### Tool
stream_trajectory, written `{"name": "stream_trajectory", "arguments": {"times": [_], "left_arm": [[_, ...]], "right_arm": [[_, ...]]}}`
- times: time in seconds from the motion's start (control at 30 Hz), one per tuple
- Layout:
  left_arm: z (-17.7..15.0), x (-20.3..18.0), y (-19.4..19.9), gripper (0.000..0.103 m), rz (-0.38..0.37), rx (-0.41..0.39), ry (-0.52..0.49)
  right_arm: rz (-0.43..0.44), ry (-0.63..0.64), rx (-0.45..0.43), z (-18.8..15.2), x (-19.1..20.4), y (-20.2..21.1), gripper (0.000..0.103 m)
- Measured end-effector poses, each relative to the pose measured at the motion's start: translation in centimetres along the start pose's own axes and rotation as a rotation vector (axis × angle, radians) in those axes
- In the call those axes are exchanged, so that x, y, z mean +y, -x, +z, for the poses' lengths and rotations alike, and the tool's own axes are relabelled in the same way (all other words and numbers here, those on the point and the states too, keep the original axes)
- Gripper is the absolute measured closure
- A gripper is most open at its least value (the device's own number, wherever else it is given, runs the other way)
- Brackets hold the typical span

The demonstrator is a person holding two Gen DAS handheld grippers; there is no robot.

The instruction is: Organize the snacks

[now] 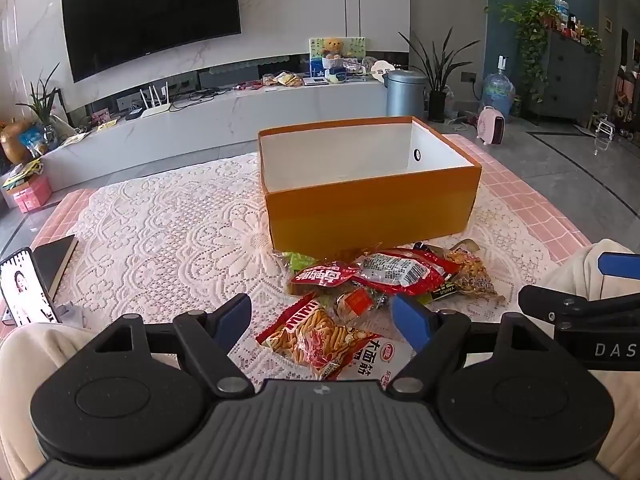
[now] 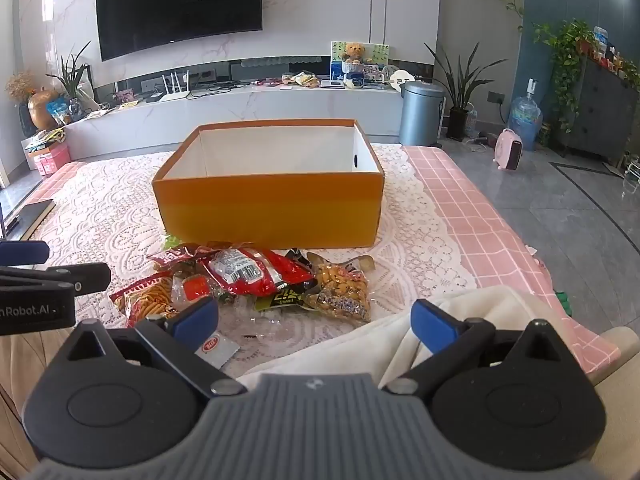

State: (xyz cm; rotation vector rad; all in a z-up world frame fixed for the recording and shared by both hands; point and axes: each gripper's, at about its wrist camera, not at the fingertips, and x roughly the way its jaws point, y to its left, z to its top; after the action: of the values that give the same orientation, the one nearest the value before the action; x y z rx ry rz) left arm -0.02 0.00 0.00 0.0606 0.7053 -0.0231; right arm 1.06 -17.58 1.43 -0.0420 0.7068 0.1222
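Closest in, the black left gripper with blue pads (image 1: 322,320) hangs spread wide and empty above a striped noodle-snack packet (image 1: 316,340), and the matching right gripper (image 2: 316,320) gapes just as wide, holding nothing. Loose snack packets, among them a red foil pouch (image 2: 252,272) and a clear peanut bag (image 2: 342,286), lie heaped on the white lace tablecloth (image 2: 100,208) just in front of the open orange cardboard box (image 2: 268,212), whose white inside shows no snacks.

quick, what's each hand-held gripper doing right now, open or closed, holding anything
Left hand-held gripper: open, holding nothing, above the snack packets.
Right hand-held gripper: open, holding nothing.
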Motion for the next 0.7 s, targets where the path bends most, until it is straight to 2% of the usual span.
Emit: {"name": "stream_trajectory", "arguments": {"times": [0.5,0.7], "left_arm": [[0.0,0.0,0.0,0.009,0.004,0.004,-0.003],[0.0,0.0,0.0,0.009,0.005,0.005,-0.004]], "right_arm": [[-0.009,0.001,0.001,-1.0,0.0,0.2,0.004],[-0.007,0.0,0.009,-0.3,-0.1,-0.2,0.004]]}}
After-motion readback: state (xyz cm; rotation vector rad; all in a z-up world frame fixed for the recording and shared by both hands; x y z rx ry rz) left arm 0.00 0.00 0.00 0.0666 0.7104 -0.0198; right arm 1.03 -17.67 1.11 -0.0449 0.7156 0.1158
